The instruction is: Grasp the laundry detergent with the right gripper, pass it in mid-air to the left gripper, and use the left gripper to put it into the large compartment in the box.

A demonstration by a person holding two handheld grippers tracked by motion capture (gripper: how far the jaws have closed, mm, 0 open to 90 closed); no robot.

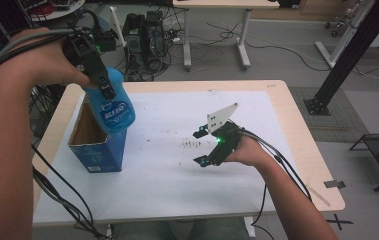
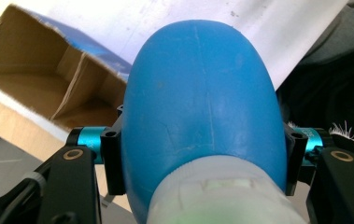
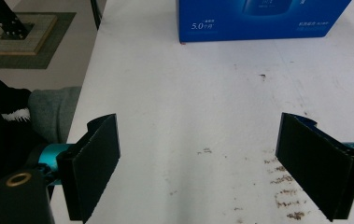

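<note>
The left tongs [image 1: 108,90] are clamped on a blue bottle [image 1: 113,102], one jaw on each flank of its body, as the left gripper view makes plain: the bottle [image 2: 202,98] bulges between the black jaws. The left forearm comes in from the near left corner of the desk [image 1: 297,125] and rises steeply, the hand raised and bent at the wrist so the tongs point down and slightly toward the right edge. The bottle hangs tilted over the open top of a blue cardboard box [image 1: 97,145], which stands near the left edge; its lower end is at about the level of the box rim, and whether it touches the cardboard cannot be told. In the left gripper view the brown inside of the box [image 2: 48,79] lies beyond the bottle.

The right hand [image 1: 244,150] rests low over the middle of the desk, forearm reaching in from the near right corner. Its tongs [image 1: 202,147] point toward the box, jaws wide apart with nothing between them.
</note>
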